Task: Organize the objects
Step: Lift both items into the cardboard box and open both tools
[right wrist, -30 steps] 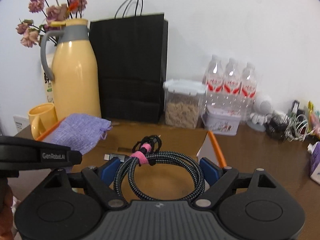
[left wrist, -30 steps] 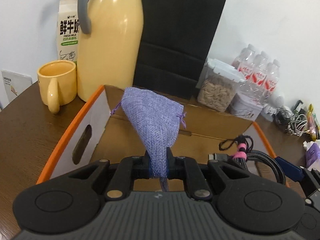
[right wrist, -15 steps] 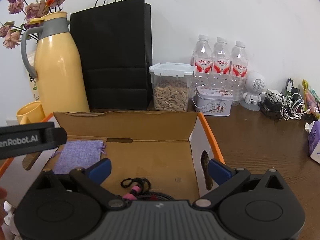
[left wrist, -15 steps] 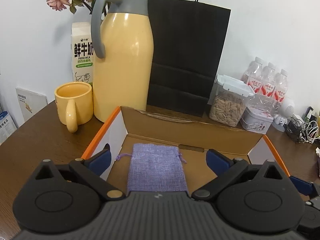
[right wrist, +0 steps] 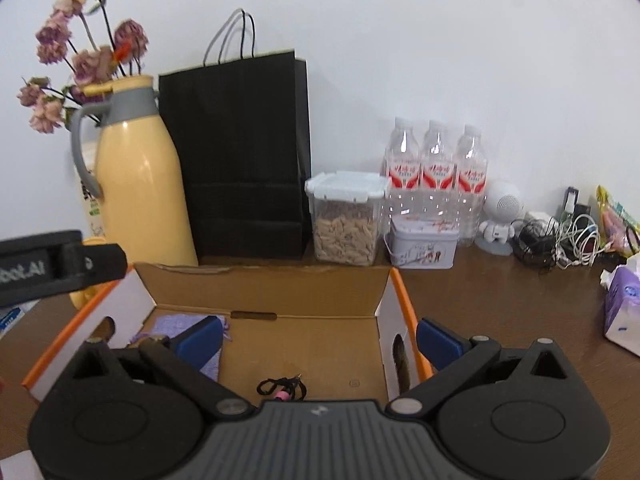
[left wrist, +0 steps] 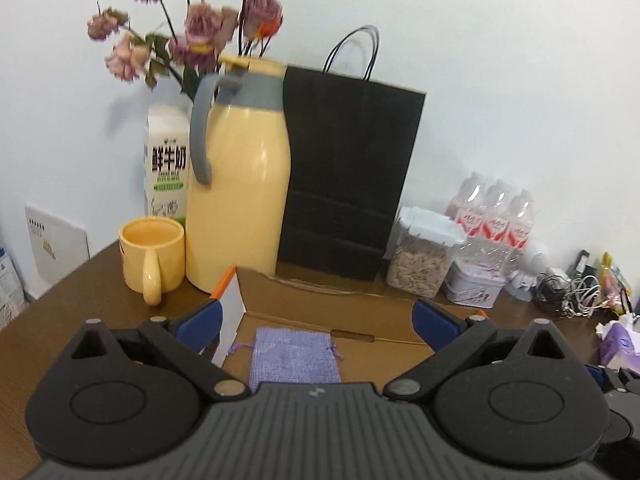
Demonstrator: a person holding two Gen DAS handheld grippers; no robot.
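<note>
An open cardboard box (left wrist: pixel 328 300) with orange edges lies on the brown table. A purple cloth pouch (left wrist: pixel 294 354) rests flat on the box floor at its left side. My left gripper (left wrist: pixel 318 322) hovers above and behind it, open, with nothing between its blue pads. In the right wrist view the same box (right wrist: pixel 260 288) holds the pouch (right wrist: pixel 176 322), partly hidden behind a blue fingertip, and a coiled black cable with a pink tie (right wrist: pixel 282 390) near the front. My right gripper (right wrist: pixel 320 340) is open and empty above the box. The left gripper's body (right wrist: pixel 60 264) shows at the left edge.
Behind the box stand a yellow thermos jug (left wrist: pixel 240 184), a yellow mug (left wrist: pixel 152 256), a milk carton (left wrist: pixel 168 164), a black paper bag (left wrist: pixel 348 168), a seed container (right wrist: pixel 346 220), water bottles (right wrist: pixel 436 168) and a tin (right wrist: pixel 424 246). Tangled cables (right wrist: pixel 560 240) and tissues (right wrist: pixel 622 308) lie right.
The left gripper let go of the pouch and the right let go of the cable coil; both now lie in the box. Both grippers opened wide and drew up and back.
</note>
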